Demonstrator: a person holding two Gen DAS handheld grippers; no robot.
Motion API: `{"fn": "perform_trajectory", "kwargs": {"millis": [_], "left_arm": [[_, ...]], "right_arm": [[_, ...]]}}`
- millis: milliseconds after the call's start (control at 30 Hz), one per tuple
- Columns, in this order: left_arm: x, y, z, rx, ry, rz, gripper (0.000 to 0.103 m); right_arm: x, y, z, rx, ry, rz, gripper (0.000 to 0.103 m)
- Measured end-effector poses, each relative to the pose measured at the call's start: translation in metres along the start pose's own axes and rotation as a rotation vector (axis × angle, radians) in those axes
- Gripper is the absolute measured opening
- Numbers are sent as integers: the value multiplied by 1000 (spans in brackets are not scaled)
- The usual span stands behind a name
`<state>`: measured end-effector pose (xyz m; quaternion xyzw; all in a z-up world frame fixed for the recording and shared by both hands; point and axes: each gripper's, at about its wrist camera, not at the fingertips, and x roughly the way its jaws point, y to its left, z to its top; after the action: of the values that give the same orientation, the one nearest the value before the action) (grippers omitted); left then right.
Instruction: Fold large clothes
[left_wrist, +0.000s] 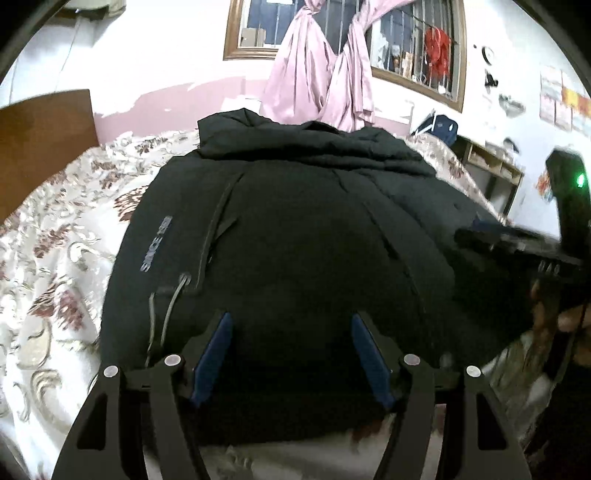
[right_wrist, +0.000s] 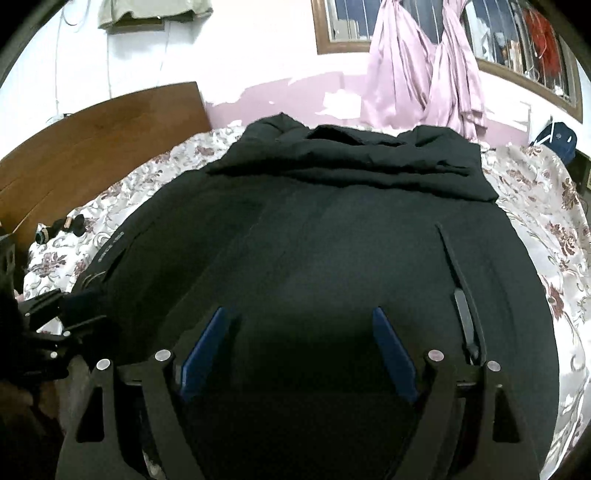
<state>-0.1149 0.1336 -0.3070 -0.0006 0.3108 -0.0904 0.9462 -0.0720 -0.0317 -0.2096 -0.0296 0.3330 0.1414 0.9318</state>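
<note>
Left gripper with blue pads: jaws spread, nothing pinched, above large black padded jacket. Right gripper same, spread. Jacket lies flat on floral bedspread.

My black jacket is hiding most of the floral bedspread, and its near hem is slipping behind my gripper arms. My right gripper is blurring at the frame edge (jaws unreadable there).
</note>
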Motion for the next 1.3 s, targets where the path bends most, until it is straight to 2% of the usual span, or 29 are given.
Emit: {"fn": "perform_trajectory", "kwargs": {"millis": [100,333,433,567,733,933,1033,1067,1133,1200,1300], "left_arm": [[-11,-3,-15,11,14,12,68],[-17,-15,-46,127,25,43,69],[-13,-21,-54,190,9,83,69],[-3,-21,-61,240,-2,146,74],[2,-14,-64,230,-2,136,75],[2,-12,-63,232,-24,141,73],[-7,-24,-67,338,-59,167,73],[-8,-32,-74,413,-49,165,73],[-7,-37,-81,467,-43,176,73],[-4,-35,-83,457,-40,185,75],[-1,-24,-78,388,-34,201,75]], "right_arm": [[-14,4,-6,-7,-11,-13,77],[-55,15,-23,-1,-23,-65,78],[-72,18,-31,19,-20,-80,78],[-92,22,-37,-3,-28,-112,78],[-108,29,-47,-56,-32,-155,79],[-110,30,-65,-79,8,-207,80],[-109,29,-73,-86,35,-226,80],[-110,28,-75,-83,39,-227,80],[-111,28,-75,-78,45,-229,80],[-113,26,-75,-68,39,-229,80],[-111,25,-75,-53,42,-225,80]]}}
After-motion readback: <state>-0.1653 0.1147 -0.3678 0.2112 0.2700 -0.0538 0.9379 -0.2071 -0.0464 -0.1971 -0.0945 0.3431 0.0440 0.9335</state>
